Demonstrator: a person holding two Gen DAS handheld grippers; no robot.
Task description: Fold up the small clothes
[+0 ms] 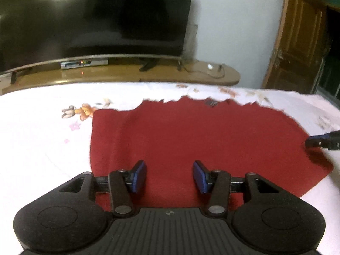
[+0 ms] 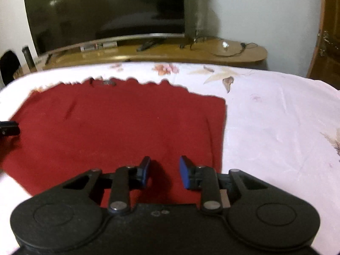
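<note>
Where white floral sheet [image 1: 42, 148] ends, TV [image 1: 91, 17] on wooden shelf [image 1: 127, 76].

- The near edge of the red cloth [image 1: 191, 140] is hiding under the left gripper [image 1: 169, 177].
- The far edge of the cloth is looking jagged and blurry.
- A small dark thing [image 1: 210, 103] on that far edge is looking too smeared to tell what it is.
- The right gripper [image 2: 163, 173] is covering the cloth's near edge too.
- The picture's side is cutting off the TV [image 1: 91, 17].
- The flowers [image 2: 165, 69] on the white sheet [image 2: 276, 116] are looking fuzzy.
</note>
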